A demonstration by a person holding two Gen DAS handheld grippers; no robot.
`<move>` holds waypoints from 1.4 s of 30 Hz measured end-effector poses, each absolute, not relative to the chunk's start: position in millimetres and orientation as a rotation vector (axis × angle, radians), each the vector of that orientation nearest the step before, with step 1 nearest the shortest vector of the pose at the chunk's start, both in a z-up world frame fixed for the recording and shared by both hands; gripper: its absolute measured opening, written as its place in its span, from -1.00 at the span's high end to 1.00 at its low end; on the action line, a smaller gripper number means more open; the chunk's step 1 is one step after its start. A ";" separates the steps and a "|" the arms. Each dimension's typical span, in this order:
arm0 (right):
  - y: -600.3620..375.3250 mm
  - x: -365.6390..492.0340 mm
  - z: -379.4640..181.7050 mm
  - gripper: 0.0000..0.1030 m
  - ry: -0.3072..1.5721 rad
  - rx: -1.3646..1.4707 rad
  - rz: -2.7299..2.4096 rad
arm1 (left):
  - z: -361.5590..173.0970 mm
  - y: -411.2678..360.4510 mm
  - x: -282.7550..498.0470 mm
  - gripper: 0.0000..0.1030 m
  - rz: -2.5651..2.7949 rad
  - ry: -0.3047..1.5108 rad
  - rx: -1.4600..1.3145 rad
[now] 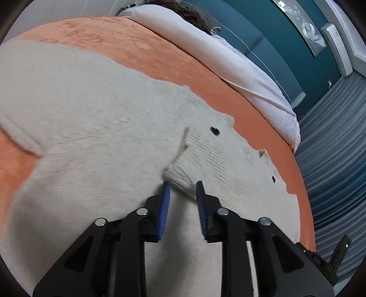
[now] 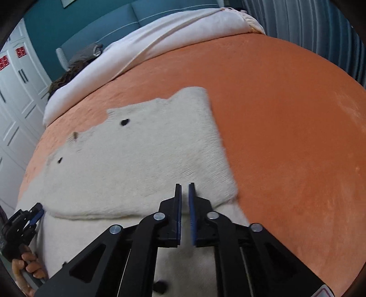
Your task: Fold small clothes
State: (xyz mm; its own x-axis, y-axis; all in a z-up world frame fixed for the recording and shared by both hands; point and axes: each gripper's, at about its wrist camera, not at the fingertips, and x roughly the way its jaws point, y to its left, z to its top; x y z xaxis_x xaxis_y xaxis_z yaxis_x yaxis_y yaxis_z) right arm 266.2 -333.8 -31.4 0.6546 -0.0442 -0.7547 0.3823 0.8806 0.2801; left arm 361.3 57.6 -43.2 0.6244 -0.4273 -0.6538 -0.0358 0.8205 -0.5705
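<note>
A cream knit sweater (image 1: 96, 128) with small black buttons lies spread on an orange bedspread (image 1: 137, 50). My left gripper (image 1: 183, 186) is open, its blue pads on either side of a ribbed sleeve cuff (image 1: 185, 173) that lies folded onto the body. In the right wrist view the sweater (image 2: 137, 160) is partly folded over itself. My right gripper (image 2: 185, 186) is over the folded layer's near edge, jaws a narrow gap apart, with nothing visibly between them. The left gripper (image 2: 34, 213) shows at the lower left, held by a hand.
A white duvet (image 1: 224, 64) is bunched along the far side of the bed, with dark clothes (image 2: 68, 70) beyond it. A teal headboard (image 2: 119, 20), white wardrobe doors (image 2: 18, 91) and grey curtains (image 1: 338, 141) surround the bed.
</note>
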 end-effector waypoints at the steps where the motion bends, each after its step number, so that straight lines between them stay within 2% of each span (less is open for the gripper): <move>1: -320.7 258.3 -27.0 0.76 0.815 0.423 -0.221 | -38.4 80.5 351.9 0.11 -0.208 0.861 -0.620; 2: -303.3 248.6 -24.3 0.75 0.807 0.394 -0.178 | -35.3 100.6 345.7 -0.05 -0.178 0.849 -0.649; 4: -276.5 234.1 -30.1 0.71 0.823 0.362 -0.129 | -29.2 158.2 333.3 -0.17 -0.081 0.821 -0.702; 5: -262.3 226.8 -37.7 0.70 0.844 0.356 -0.100 | -27.3 183.9 329.8 -0.36 -0.016 0.817 -0.707; 6: -253.1 223.6 -43.3 0.70 0.859 0.356 -0.078 | -25.5 216.8 326.7 -0.42 0.074 0.810 -0.708; 13: -231.0 213.0 -62.4 0.53 0.844 0.301 -0.100 | -25.7 399.7 337.9 -0.44 0.458 0.735 -0.828; 16: -233.4 213.9 -64.7 0.45 0.833 0.312 -0.089 | -27.4 427.1 349.3 -0.26 0.495 0.695 -0.885; 18: -235.4 212.0 -68.4 0.33 0.831 0.333 -0.066 | -24.5 428.0 359.7 0.26 0.494 0.702 -0.876; 19: -236.0 212.4 -69.1 0.28 0.830 0.342 -0.051 | -24.7 425.9 369.8 0.82 0.465 0.736 -0.872; 20: -235.8 212.2 -69.4 0.18 0.829 0.346 -0.037 | -23.1 425.2 375.9 0.82 0.450 0.760 -0.871; 24: -228.9 211.5 -69.6 0.02 0.823 0.320 -0.031 | 35.4 375.4 379.8 0.84 0.310 0.641 -0.737; 28: -228.2 210.9 -70.5 -0.04 0.813 0.322 -0.019 | 105.7 255.7 383.3 0.84 0.033 0.547 -0.517; 31: -234.1 209.9 -71.2 -0.04 0.803 0.363 0.003 | 133.4 136.4 373.5 0.83 -0.219 0.537 -0.410; 33: -236.4 209.0 -71.5 -0.04 0.797 0.387 0.014 | 126.7 67.6 366.7 0.80 -0.338 0.597 -0.387; 36: -239.2 207.9 -71.6 -0.04 0.790 0.409 0.025 | 81.5 -22.8 352.2 0.68 -0.458 0.737 -0.357; 37: -240.2 207.6 -71.6 -0.04 0.788 0.417 0.030 | 62.2 -42.9 344.8 0.56 -0.469 0.780 -0.349; 38: -241.5 207.5 -71.7 -0.04 0.786 0.426 0.035 | 41.0 -59.1 335.0 0.32 -0.469 0.822 -0.338; 39: -242.4 207.6 -71.7 -0.05 0.784 0.435 0.041 | 21.8 -68.4 325.8 0.19 -0.456 0.865 -0.334; 42: -245.7 207.6 -71.0 -0.10 0.780 0.461 0.064 | -14.3 -50.0 303.1 0.05 -0.421 0.946 -0.437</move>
State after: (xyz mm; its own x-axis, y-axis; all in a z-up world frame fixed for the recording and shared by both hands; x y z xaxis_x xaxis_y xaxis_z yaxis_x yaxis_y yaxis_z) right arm 207.6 -245.7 -71.0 0.7144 0.2234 -0.6631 0.1123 0.8988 0.4237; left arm 303.1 -50.0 -14.3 0.5178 -0.5237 -0.6764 0.1516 0.8344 -0.5300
